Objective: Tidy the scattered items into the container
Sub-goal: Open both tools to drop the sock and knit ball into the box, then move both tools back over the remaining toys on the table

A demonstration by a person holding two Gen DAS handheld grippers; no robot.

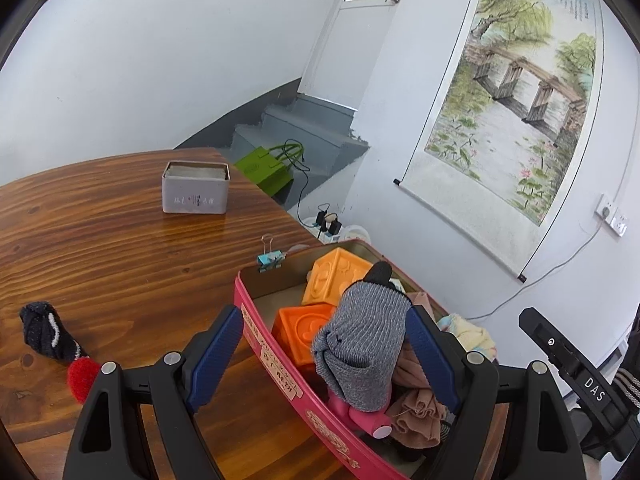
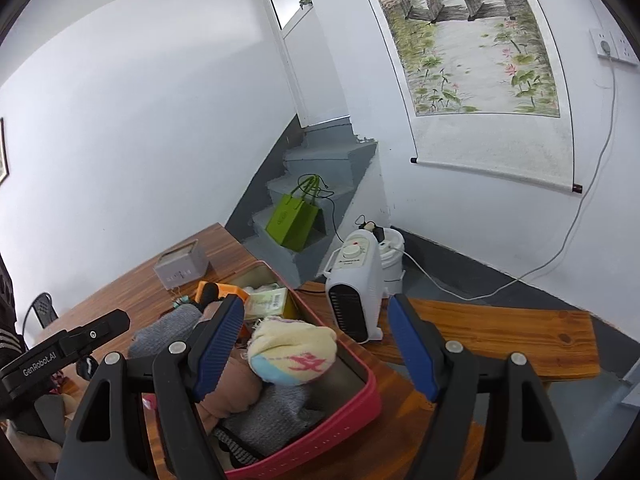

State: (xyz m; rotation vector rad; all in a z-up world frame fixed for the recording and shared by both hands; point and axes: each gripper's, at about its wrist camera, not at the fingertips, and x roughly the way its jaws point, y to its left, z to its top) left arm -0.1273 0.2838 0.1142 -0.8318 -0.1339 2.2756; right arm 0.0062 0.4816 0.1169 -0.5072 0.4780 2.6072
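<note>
While both tools (image 1: 324,352) (image 2: 316,344) gape, wooden table (image 1: 100,248) beside white walls (image 1: 160,60).

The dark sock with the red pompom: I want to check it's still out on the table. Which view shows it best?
The left wrist view: the dark sock lies in plain sight on the wooden table, outside the pink container. The right wrist view doesn't show it.

My left black gripper with blue ribbed pads (image 1: 326,354) hangs tilted downward, jaws spread wide. My right black gripper with blue pads (image 2: 316,346) sits alongside, likewise wide open, gripping nothing.
</note>
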